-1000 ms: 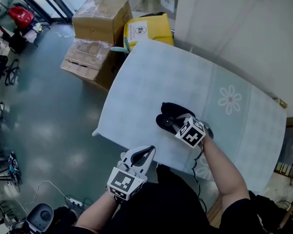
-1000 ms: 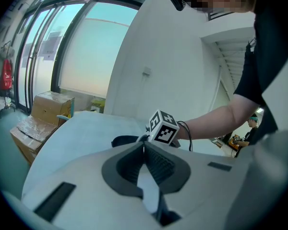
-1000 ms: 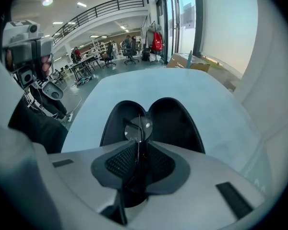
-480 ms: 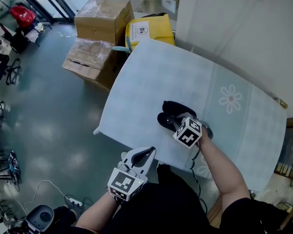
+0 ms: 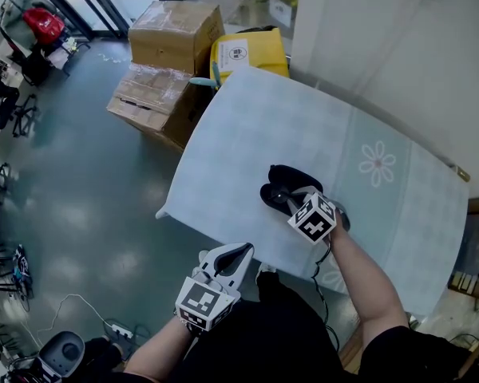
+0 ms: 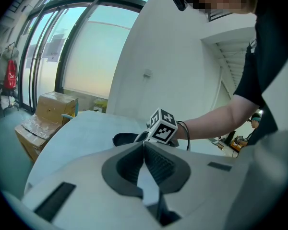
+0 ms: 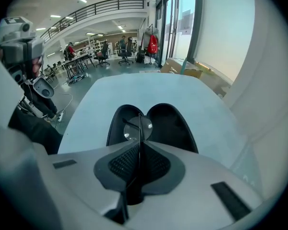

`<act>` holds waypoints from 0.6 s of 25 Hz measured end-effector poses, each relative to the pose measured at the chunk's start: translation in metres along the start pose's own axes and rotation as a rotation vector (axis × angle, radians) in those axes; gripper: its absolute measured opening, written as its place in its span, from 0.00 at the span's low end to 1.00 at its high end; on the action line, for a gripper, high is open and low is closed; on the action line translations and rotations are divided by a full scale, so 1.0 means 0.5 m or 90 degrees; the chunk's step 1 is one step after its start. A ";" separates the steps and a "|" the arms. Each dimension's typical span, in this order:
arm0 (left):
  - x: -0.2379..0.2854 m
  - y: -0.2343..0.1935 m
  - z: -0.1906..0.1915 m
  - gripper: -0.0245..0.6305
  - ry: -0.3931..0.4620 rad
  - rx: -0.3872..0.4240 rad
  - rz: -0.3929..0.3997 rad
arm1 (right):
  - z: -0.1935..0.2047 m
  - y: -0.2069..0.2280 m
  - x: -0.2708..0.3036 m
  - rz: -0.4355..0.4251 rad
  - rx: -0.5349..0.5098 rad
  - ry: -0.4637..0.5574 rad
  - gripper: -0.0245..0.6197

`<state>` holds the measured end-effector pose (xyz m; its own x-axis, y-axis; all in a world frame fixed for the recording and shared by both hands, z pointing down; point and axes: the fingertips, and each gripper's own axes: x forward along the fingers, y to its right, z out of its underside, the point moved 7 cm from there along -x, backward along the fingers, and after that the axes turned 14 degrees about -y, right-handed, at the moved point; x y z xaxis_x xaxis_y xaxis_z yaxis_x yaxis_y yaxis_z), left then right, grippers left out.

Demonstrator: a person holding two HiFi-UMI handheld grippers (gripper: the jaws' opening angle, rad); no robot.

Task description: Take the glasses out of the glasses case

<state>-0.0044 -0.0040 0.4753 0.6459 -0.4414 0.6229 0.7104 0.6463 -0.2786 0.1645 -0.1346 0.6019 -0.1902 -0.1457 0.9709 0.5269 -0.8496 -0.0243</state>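
An open black glasses case (image 5: 290, 179) lies on the pale blue table (image 5: 247, 134), near its front edge. My right gripper (image 5: 286, 201) is over the case, shut on the thin frame of the glasses (image 7: 133, 126). In the right gripper view one round lens shows just past the right gripper (image 7: 139, 142), above the case (image 7: 170, 123) and its two open halves. My left gripper (image 5: 242, 251) is held off the table's front edge, shut on nothing. The left gripper (image 6: 144, 145) looks toward the case (image 6: 124, 139) and the right gripper's marker cube (image 6: 162, 126).
Cardboard boxes (image 5: 172, 30) and a yellow box (image 5: 247, 50) stand on the floor beyond the table's far left corner. A white flower print (image 5: 375, 163) marks the cloth to the right of the case. A white wall runs along the table's far side.
My right gripper stays at the case with the glasses frame between its jaws, shifted only slightly. The left gripper has not moved.
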 end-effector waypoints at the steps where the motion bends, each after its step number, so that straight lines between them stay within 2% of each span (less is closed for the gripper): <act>1: -0.002 0.001 -0.001 0.08 0.002 0.000 -0.002 | -0.002 0.000 -0.004 0.003 0.001 0.004 0.10; 9: -0.006 0.011 -0.007 0.08 0.013 0.012 0.001 | -0.011 0.007 -0.046 0.030 0.022 0.051 0.09; 15: -0.013 0.018 -0.017 0.08 0.016 0.029 0.013 | -0.010 0.011 -0.097 0.045 0.067 0.097 0.09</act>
<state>0.0003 -0.0005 0.4624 0.6676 -0.4421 0.5991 0.6835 0.6830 -0.2577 0.1725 -0.1349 0.5537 -0.2684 -0.2848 0.9203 0.6255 -0.7781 -0.0584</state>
